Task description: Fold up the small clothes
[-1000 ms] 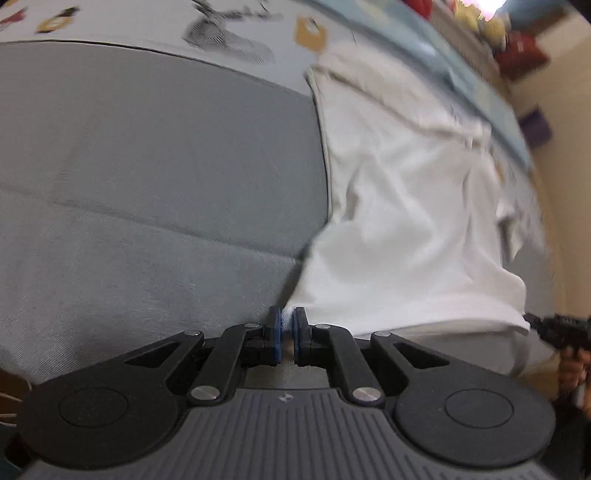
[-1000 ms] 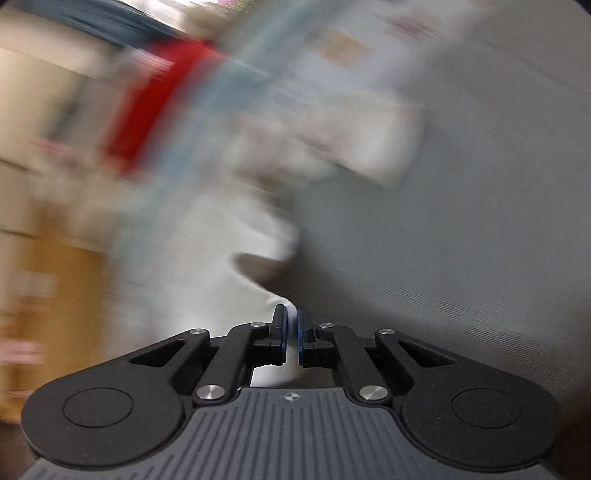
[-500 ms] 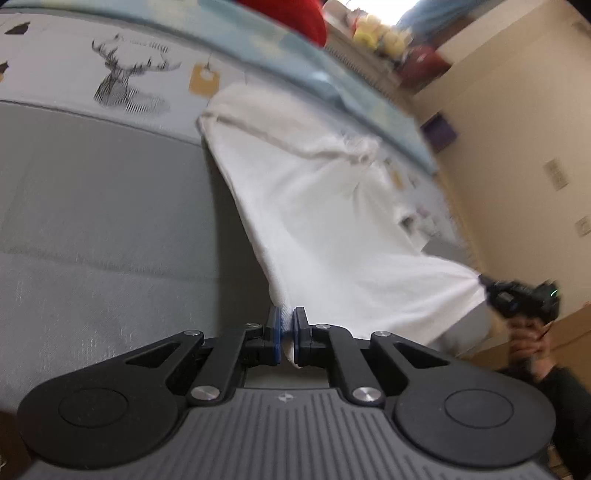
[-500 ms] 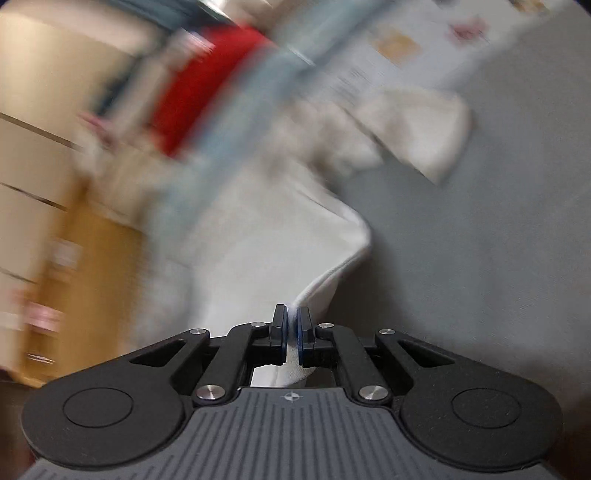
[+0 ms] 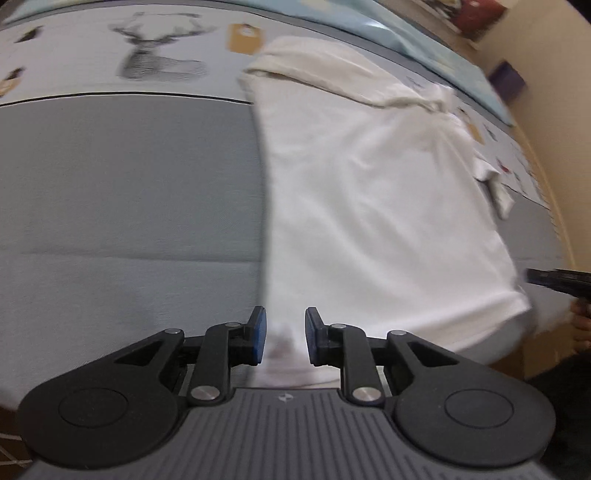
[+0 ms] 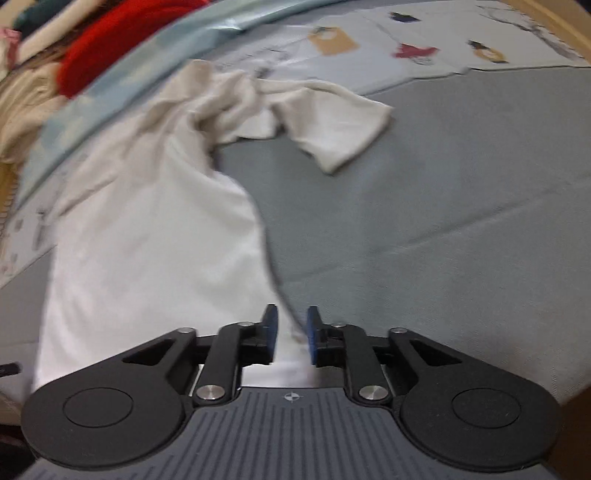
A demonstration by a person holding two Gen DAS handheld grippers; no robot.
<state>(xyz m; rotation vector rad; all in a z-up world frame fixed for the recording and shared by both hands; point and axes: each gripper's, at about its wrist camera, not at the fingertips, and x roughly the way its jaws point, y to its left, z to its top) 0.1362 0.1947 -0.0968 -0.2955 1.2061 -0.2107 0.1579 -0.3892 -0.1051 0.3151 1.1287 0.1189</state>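
Note:
A white T-shirt [image 5: 369,206] lies spread on the grey mattress [image 5: 129,192], its collar end far from me and crumpled. My left gripper [image 5: 282,334] sits over the shirt's near left hem corner; its jaws are opening, the blue pads stand apart, and the cloth lies loose between them. In the right wrist view the same T-shirt [image 6: 147,236] runs up the left side, one short sleeve [image 6: 340,125] laid out to the right. My right gripper [image 6: 291,334] is over the near right hem corner, jaws opening, with the edge of the cloth between the separated pads.
A printed sheet [image 5: 155,55] with a deer drawing borders the far side of the mattress, with a light blue cover [image 6: 122,70] and a red cushion [image 6: 122,33] beyond. The other gripper [image 5: 557,278] and a hand show at the right edge.
Both grippers were shut on the shirt's hem corners and held it lifted. Now their pads have parted and the shirt lies flat on the mattress.

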